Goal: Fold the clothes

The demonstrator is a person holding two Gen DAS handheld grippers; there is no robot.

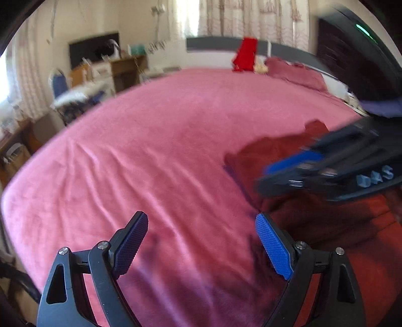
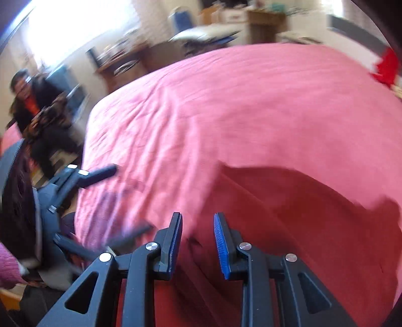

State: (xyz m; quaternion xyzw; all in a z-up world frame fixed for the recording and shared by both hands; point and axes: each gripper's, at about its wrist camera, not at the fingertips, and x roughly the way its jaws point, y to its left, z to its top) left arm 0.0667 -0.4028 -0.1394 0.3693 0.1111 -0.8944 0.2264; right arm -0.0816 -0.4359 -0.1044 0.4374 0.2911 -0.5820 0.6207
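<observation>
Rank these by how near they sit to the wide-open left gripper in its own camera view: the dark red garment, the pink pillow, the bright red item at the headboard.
From the left gripper:
1. Dark red garment, just to its right on the bed.
2. Pink pillow, far right, near the bed's head.
3. Bright red item, against the headboard, slightly beyond the pillow.

You're working in daylight — it pours through the curtained window (image 1: 241, 17) at the far wall and blows out to pure white at the window (image 2: 75, 27) in the right wrist view. The pink bedspread (image 1: 155, 140) is evenly lit, with a soft purplish shadow pooled on it just ahead of your left gripper (image 1: 201, 241). Both views bow hard at the rim, with black corners. Motion blur smears most of the right wrist view, and your right gripper (image 1: 289, 173) is streaked — only the near fingers (image 2: 222, 249) stay crisp.
</observation>
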